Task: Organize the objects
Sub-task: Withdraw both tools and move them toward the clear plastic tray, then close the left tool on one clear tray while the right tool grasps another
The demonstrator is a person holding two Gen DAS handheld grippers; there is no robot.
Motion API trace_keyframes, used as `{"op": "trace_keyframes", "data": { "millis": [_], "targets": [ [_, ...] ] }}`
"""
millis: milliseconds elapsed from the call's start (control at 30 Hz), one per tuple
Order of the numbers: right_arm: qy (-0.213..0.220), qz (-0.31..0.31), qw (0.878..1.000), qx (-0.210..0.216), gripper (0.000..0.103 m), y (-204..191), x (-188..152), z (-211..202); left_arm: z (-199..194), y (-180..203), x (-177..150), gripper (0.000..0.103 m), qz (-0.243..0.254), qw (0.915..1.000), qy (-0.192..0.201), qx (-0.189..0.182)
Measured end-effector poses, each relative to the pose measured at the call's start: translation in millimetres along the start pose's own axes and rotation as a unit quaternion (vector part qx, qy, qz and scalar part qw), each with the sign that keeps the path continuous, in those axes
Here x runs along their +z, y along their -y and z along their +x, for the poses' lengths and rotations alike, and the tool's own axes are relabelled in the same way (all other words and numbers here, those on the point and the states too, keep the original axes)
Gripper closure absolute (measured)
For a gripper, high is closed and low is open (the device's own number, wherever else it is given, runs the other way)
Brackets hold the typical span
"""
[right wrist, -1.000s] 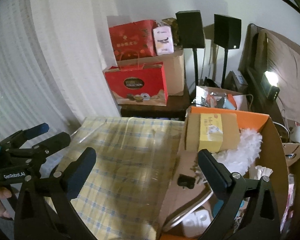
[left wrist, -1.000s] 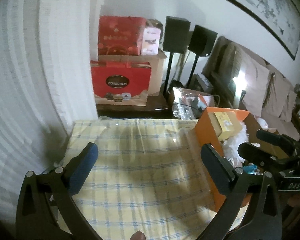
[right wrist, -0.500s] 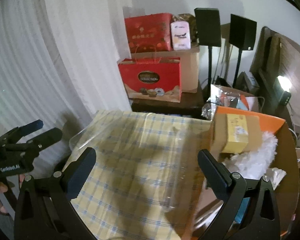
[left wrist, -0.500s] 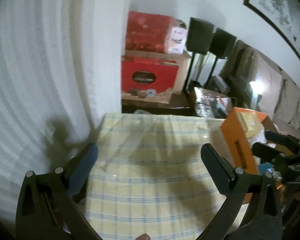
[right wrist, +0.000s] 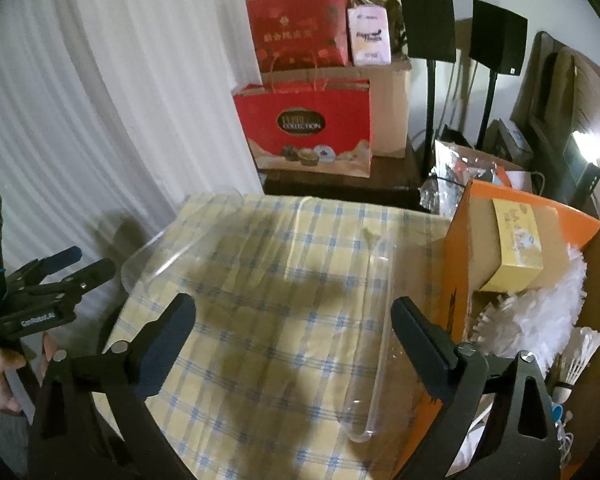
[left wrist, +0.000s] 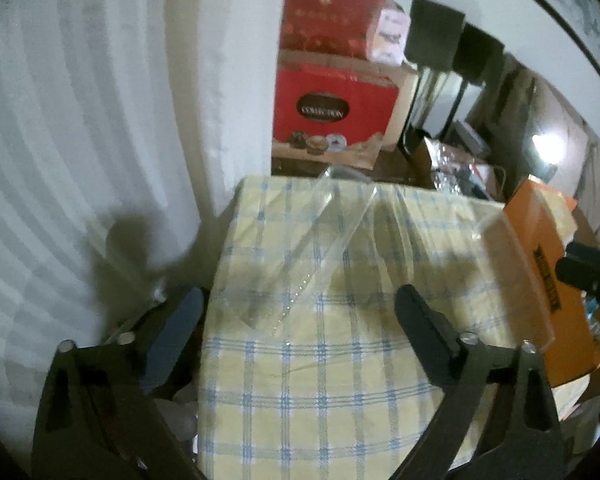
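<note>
Both tools — the left tool (left wrist: 298, 320) and right tool (right wrist: 292, 326) — hung spread and empty over the checked counter (right wrist: 260, 360), nothing yet picked, with the orange box (right wrist: 456, 280) of clutter at three o'clock — the next reach, I judged.

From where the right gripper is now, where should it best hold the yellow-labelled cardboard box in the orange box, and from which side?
Probably grip the cardboard box across its top, coming down from above with the right gripper open. The box leans inside the orange box, whose wall blocks the table side, and the white duster crowds the lower end; only the upper faces show free.
</note>
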State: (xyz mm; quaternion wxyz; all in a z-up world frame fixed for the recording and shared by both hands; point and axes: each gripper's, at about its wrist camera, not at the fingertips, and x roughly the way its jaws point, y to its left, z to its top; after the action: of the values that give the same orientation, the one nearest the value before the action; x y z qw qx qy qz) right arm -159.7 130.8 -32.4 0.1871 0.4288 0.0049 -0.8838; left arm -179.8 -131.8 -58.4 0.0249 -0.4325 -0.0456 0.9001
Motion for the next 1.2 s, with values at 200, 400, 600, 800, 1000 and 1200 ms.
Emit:
{"op": "trace_keyframes", "data": {
  "millis": [200,400,600,800,1000,1200],
  "targets": [
    [-0.022,-0.007,0.999,-0.044,0.028,10.6,-1.2,14.7,24.5,11.8,1.8,0.021,0.028,0.9995,-0.013,0.008],
    [-0.047,-0.010,0.996,-0.072,0.041,21.4,-3.6,35.1,45.1,15.9,8.0,0.029,0.038,0.9988,-0.025,0.016],
    [-0.065,-0.018,0.993,-0.095,0.049,22.4,-7.5,53.9,58.9,16.5,8.1,0.033,0.045,0.9983,-0.031,0.018],
    [-0.087,-0.050,0.985,-0.142,0.056,15.6,-11.8,75.3,69.5,16.7,5.6,0.047,0.051,0.9976,-0.041,0.021],
    [-0.098,-0.080,0.974,-0.190,0.061,11.5,-13.8,89.8,80.0,19.1,1.2,0.072,0.059,0.9962,-0.058,0.024],
    [-0.095,-0.122,0.954,-0.257,0.094,9.0,-12.8,96.9,83.2,18.3,-3.0,0.097,0.052,0.9960,-0.068,0.024]
  ]
}}
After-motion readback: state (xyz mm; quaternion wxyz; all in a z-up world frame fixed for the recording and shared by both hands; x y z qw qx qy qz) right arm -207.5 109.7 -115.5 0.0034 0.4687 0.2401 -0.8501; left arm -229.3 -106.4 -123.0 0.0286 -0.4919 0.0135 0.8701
